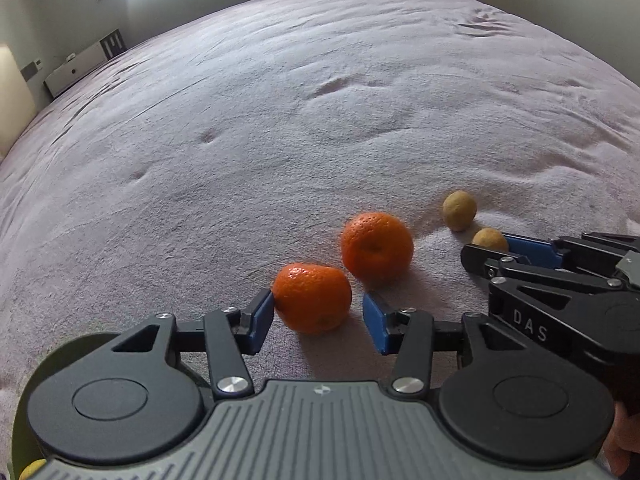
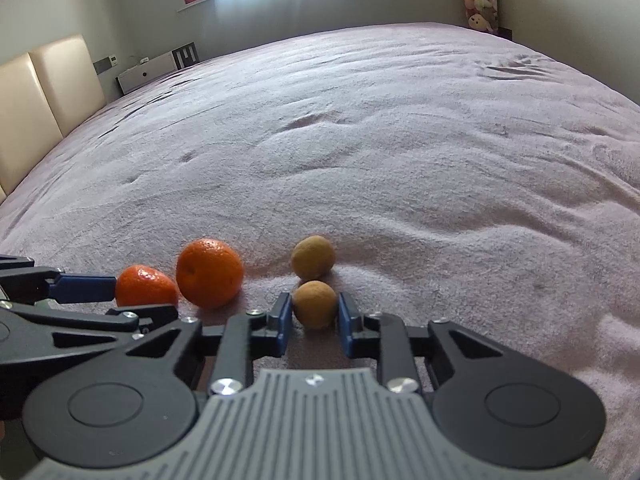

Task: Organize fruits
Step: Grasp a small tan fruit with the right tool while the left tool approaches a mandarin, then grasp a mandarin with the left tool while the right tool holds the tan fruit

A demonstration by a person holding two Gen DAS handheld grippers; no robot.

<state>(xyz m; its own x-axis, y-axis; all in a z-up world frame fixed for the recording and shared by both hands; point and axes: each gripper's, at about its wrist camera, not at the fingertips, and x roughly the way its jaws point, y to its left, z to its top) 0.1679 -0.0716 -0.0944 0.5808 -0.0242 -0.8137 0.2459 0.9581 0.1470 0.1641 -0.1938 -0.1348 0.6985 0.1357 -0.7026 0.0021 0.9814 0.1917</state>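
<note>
At the lower left edge of my left wrist view I see part of a green bowl behind the tool body, with a sliver of something yellow in it; I cannot tell what that yellow thing is.

The fruits lie on the bed, on its pinkish blanket. My left tool stands wide open around the near orange: the left pad touches the fruit's side, while the right pad stands apart from it with bare blanket between. It has hold of nothing. The second orange sits just beyond, close beside the first.

My right tool is opened only a little wider than the near brown fruit, which sits between its blue pads. The pads are right at the fruit's sides, but I cannot tell whether they press on it. The other brown fruit lies just behind it, touching or nearly so.

From the left wrist view the right tool comes in from the right side, its blue finger beside that near brown fruit
</note>
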